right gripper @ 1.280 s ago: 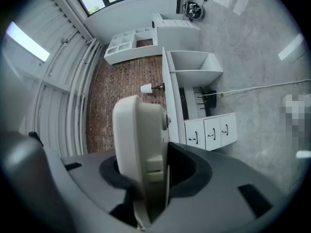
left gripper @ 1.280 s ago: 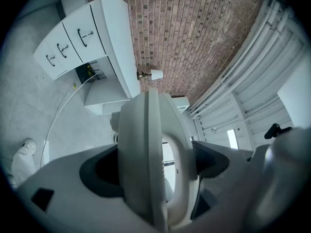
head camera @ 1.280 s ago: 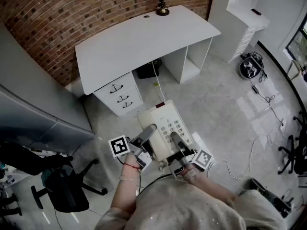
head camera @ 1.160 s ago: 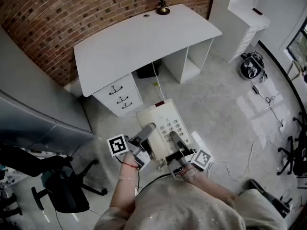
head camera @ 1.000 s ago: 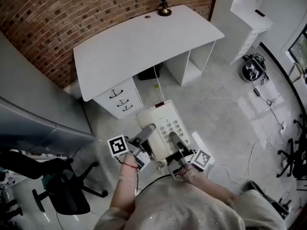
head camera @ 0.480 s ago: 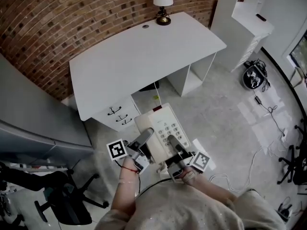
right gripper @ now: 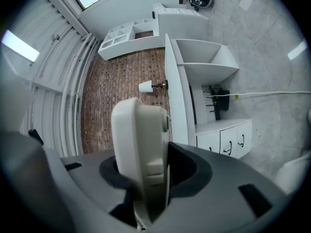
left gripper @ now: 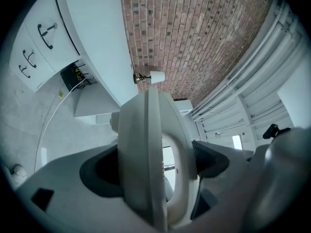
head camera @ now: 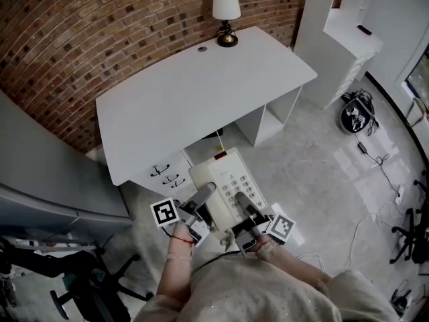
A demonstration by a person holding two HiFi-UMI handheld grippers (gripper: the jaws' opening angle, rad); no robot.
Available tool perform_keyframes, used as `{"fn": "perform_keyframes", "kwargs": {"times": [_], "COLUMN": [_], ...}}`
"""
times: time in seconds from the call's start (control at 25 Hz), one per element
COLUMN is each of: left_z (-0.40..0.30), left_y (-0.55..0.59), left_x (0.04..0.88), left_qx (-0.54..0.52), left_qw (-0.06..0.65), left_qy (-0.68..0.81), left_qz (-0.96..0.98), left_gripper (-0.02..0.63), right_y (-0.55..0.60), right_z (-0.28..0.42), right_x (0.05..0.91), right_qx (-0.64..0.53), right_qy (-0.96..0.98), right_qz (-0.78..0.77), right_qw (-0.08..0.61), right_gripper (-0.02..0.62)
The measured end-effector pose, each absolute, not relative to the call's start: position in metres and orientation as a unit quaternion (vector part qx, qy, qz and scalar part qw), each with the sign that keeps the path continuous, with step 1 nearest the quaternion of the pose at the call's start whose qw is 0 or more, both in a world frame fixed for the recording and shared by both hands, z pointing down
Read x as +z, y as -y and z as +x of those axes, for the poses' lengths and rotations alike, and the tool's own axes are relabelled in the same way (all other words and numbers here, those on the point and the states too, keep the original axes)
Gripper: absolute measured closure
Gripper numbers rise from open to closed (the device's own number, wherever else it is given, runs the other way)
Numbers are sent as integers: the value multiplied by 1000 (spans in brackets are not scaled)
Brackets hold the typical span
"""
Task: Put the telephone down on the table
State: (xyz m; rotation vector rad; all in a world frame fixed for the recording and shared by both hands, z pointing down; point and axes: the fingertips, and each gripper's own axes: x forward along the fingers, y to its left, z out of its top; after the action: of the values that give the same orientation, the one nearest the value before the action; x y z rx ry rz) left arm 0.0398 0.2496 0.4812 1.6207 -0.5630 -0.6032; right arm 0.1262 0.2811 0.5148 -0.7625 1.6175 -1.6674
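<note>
A cream push-button telephone [head camera: 224, 180] hangs in the air above the floor, just in front of the white table [head camera: 201, 89]. My left gripper [head camera: 204, 194] is shut on its left side, where the handset lies. My right gripper [head camera: 239, 202] is shut on its right side, by the keypad. In the left gripper view the telephone [left gripper: 151, 154] fills the gap between the dark pads of the left gripper [left gripper: 155, 166]. The right gripper view shows the telephone's edge [right gripper: 141, 144] clamped in the right gripper [right gripper: 146, 171]. A cord trails from the telephone towards the person.
A lamp [head camera: 226, 9] stands at the table's far edge. A drawer unit [head camera: 164, 174] sits under the table's left part. White shelving [head camera: 342, 35] stands at the right, a black office chair [head camera: 87, 290] at lower left, and cables [head camera: 375, 210] lie on the floor.
The telephone and both grippers have moved forward, nearer the table's front edge. The table now takes up more of the head view. Both grips are unchanged.
</note>
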Motion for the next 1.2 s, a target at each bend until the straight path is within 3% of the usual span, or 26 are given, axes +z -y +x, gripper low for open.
{"fn": "perform_keyframes", "kwargs": {"times": [0.52,1.2], "left_z": [12,-21], "left_y": [-162,-21], "left_x": [477,499], "left_qx": [-236,-163], "left_qw": [614,664], "left_qy": [222,166], "left_qz": [720,711], "left_gripper": [176,176], "right_y": [-198,-74], "right_z": [94,52], "right_x": [513,534], "right_qx": [-627,-621], "right_qy": [-617,-567], "right_qz": [-306,-366], "right_qw": [364,398], "right_gripper": [428,428]}}
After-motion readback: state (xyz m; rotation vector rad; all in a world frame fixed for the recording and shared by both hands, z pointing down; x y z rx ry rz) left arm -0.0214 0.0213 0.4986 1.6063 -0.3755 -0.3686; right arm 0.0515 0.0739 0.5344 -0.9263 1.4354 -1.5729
